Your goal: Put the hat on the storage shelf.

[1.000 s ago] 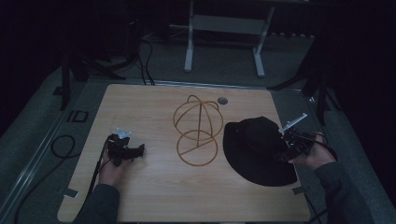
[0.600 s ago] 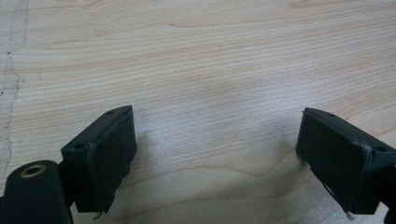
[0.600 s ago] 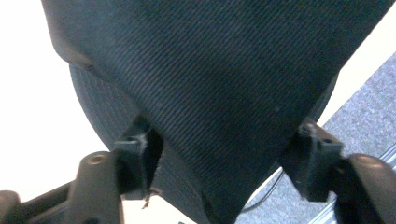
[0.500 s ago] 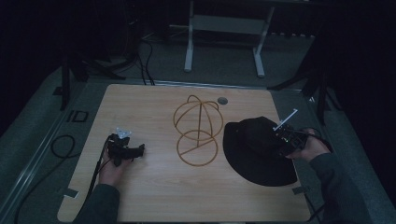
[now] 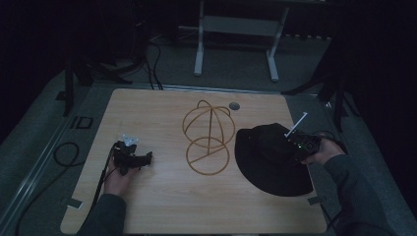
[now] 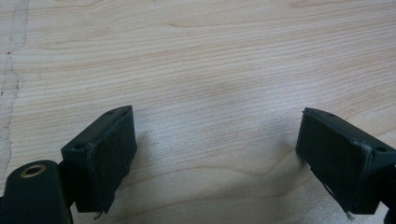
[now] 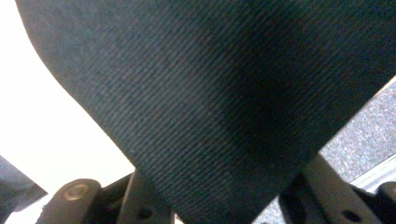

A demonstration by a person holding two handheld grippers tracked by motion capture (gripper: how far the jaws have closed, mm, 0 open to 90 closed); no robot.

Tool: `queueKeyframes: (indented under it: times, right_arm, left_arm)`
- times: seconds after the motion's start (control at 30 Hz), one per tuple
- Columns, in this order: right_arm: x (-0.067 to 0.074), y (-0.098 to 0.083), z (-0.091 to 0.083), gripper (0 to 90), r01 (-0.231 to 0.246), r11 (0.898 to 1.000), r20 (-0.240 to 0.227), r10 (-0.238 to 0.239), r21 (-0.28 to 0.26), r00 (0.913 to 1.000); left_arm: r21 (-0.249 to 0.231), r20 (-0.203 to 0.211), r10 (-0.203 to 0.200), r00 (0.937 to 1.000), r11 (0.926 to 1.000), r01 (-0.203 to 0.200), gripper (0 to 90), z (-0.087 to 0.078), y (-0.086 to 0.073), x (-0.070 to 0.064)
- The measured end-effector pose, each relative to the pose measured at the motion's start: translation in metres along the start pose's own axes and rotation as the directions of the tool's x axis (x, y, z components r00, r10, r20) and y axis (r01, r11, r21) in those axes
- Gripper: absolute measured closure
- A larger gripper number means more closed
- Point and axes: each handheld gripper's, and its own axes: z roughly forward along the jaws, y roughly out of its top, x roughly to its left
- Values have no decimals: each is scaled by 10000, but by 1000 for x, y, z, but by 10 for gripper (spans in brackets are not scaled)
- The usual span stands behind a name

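A black brimmed hat (image 5: 268, 164) lies on the right side of the wooden table (image 5: 162, 108). My right gripper (image 5: 290, 147) reaches over its crown from the right. Its jaws have just been closing, and the hat's fabric (image 7: 210, 93) is pinched between the fingers (image 7: 140, 198). A bronze wire hat stand (image 5: 209, 137) sits at the table's middle, just left of the hat. My left gripper (image 5: 146, 159) rests at the left of the table and is held still. It stands open in the left gripper view (image 6: 215, 135), with bare wood between its pads (image 6: 105, 158).
A round cable hole (image 5: 234, 105) sits near the table's far edge. White frame legs (image 5: 236, 44) stand on the floor behind the table. A cable loop (image 5: 64, 152) lies on the floor at the left. The table's right edge is close behind the hat brim.
My right gripper has moved left over the hat's crown and closed on the fabric. The left gripper has not moved.
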Motion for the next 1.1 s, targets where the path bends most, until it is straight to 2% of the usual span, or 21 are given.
queueKeyframes:
  times: [0.17, 0.23, 0.27, 0.4, 0.67, 1.1]
  right_arm:
    - [1, 3, 0, 782, 12, 9994, -1, -12, 356, 10000]
    - [1, 4, 0, 782, 50, 9991, -13, -49, 421, 10000]
    - [2, 7, 0, 827, 108, 9985, 7, -109, 544, 9999]
    - [4, 10, 0, 849, 155, 9982, 68, -159, 575, 9999]
    - [7, 11, -7, 866, 302, 9993, 235, -308, 235, 9992]
    - [10, 11, -29, 871, 466, 9968, 347, -444, -642, 9984]
  left_arm:
    - [2, 0, 3, 10000, 10000, -3, 125, 0, 0, 0]
    - [2, 0, 3, 10000, 10000, -3, 125, 0, 0, 0]
    - [0, 1, 0, 10000, 10000, 0, 124, 0, 0, 0]
    - [1, 1, 0, 10000, 10000, 0, 125, 0, 0, 0]
    - [-1, 0, -1, 10000, 10000, 1, 125, 0, 0, 0]
    - [-1, 1, 0, 10000, 10000, 0, 125, 0, 0, 0]
